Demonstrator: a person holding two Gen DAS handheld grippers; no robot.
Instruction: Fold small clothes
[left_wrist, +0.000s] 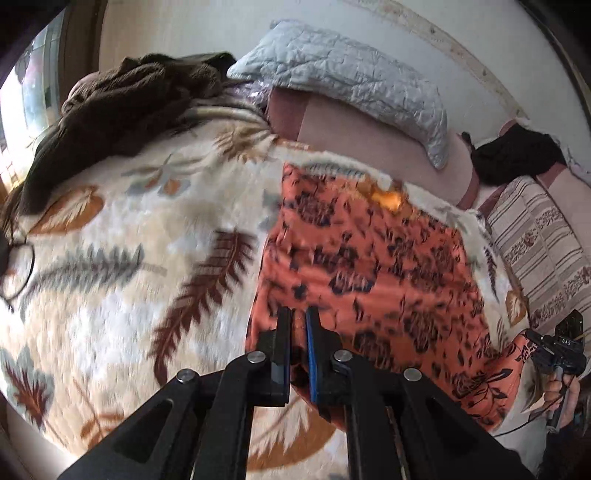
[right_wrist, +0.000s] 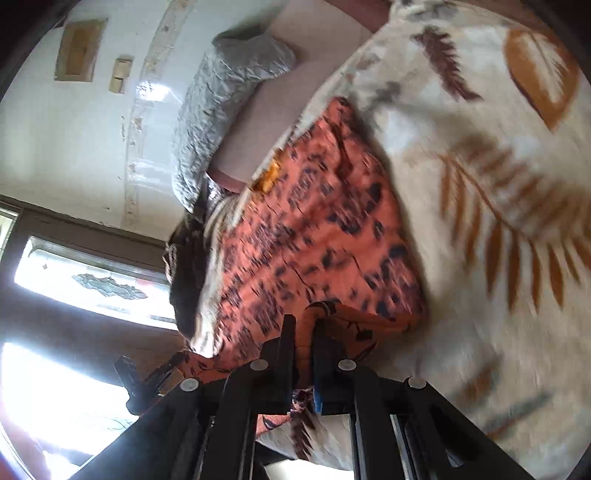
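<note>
The left claw (left_wrist: 300, 314) is pinched on the near left corner of the orange floral garment (left_wrist: 373, 266), cloth caught between its black and blue-lined fingers. The right claw (right_wrist: 303, 321) is likewise pressed together on the garment's near right corner, where the fabric bunches up over its tips. Between the two, the garment lies spread on the leaf-patterned blanket (left_wrist: 147, 229) covering the bed. Beyond the garment's far edge rests a grey quilted pillow (left_wrist: 354, 77) against the wall. Left of the pillow sits a heap of dark brown clothing (left_wrist: 122, 99). Right of the garment lies a striped cushion (left_wrist: 543, 243).
</note>
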